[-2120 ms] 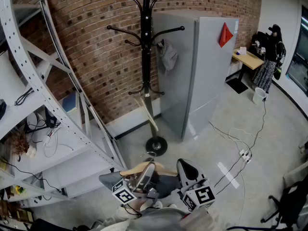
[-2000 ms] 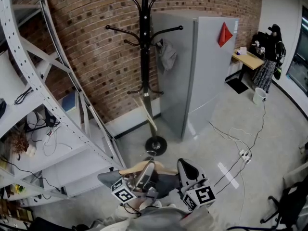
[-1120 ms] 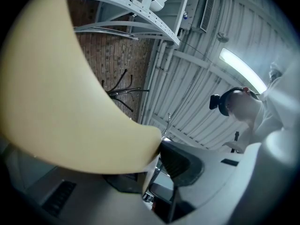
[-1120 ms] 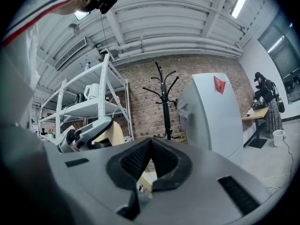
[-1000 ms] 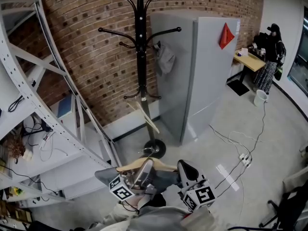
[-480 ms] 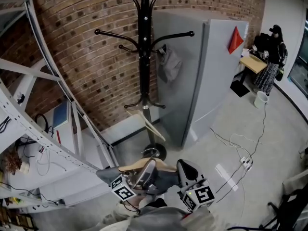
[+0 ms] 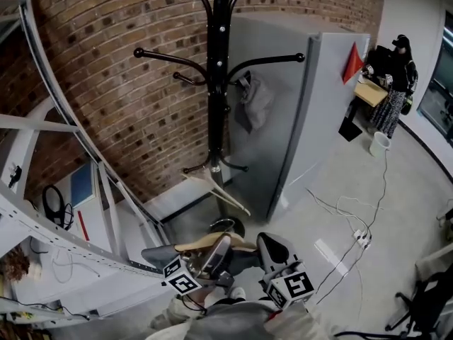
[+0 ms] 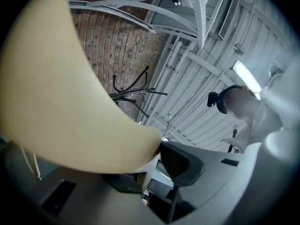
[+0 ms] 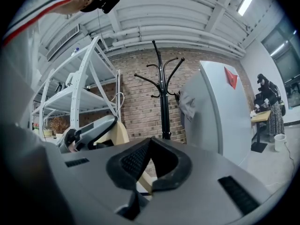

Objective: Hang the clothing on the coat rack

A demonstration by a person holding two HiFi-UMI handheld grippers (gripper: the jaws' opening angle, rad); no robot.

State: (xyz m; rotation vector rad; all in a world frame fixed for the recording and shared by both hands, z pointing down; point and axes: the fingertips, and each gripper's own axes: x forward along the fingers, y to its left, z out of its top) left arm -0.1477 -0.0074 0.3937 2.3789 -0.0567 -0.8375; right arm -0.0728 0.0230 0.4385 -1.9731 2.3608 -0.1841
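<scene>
Your left claw [image 7: 214,253] clamped the wooden hanger [image 7: 202,242]; your right claw [image 7: 271,246] stood closed. The coat rack [image 7: 219,83] stood far ahead, shelving [image 7: 71,236] left, grey cabinet [image 7: 318,119] right, on concrete floor [image 7: 396,211].

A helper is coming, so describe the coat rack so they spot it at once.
Against the brick wall, between the white shelving and the tall grey cabinet, stands the coat rack. It alone is a thin black pole with curved hook arms, a grey cloth hanging at one.
</scene>
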